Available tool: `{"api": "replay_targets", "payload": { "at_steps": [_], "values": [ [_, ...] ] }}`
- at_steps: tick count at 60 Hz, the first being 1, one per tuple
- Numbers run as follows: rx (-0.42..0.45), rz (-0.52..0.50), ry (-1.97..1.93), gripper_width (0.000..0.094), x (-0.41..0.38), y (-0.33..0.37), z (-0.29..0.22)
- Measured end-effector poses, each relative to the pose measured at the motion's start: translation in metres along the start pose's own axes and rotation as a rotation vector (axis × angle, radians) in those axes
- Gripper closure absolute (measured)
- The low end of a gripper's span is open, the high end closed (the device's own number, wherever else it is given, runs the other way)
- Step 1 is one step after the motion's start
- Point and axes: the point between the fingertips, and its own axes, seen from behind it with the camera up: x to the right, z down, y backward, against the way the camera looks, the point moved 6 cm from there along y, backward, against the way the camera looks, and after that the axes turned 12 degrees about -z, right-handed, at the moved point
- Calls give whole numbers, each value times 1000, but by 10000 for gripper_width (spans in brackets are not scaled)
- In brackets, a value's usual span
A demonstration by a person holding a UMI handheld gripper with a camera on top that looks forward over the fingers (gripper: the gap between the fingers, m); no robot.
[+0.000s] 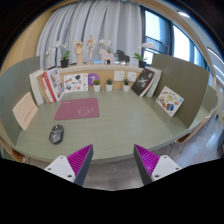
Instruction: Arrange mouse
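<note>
- Approaching comes first: fingers (113,160) spread, pinching nothing, well short of the mouse (57,133).
- Next, reach the mouse, just before the mousepad (77,109) on the bench (130,125).

Green desk (120,125), curtains (95,22), bright windows (160,30) behind

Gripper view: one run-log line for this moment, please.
gripper open, empty | mouse on table, ahead-left of the gripper, untouched | mouse pad beyond mouse | arranging not begun
</note>
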Motion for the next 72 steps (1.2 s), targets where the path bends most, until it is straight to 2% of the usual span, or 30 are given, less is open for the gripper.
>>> {"api": "replay_targets", "payload": {
  "at_steps": [9,25,38,45,49,54,62,63,64,72],
  "values": [
    [-76,-119,7,116,-69,-39,36],
    [-111,-271,75,113,-172,-109,36],
    [-127,-269,121,124,-205,-166,23],
    [-97,-265,110,265,-215,-185,11],
    [-88,-268,111,430,-219,-189,8],
    [-90,-262,91,445,-219,-191,7],
    [-112,-246,115,590,-220,-192,7],
    [-113,-245,114,582,-220,-192,8],
    [-110,-244,110,634,-220,-191,7],
    [-145,-241,125,634,-220,-191,5]
  ]
}}
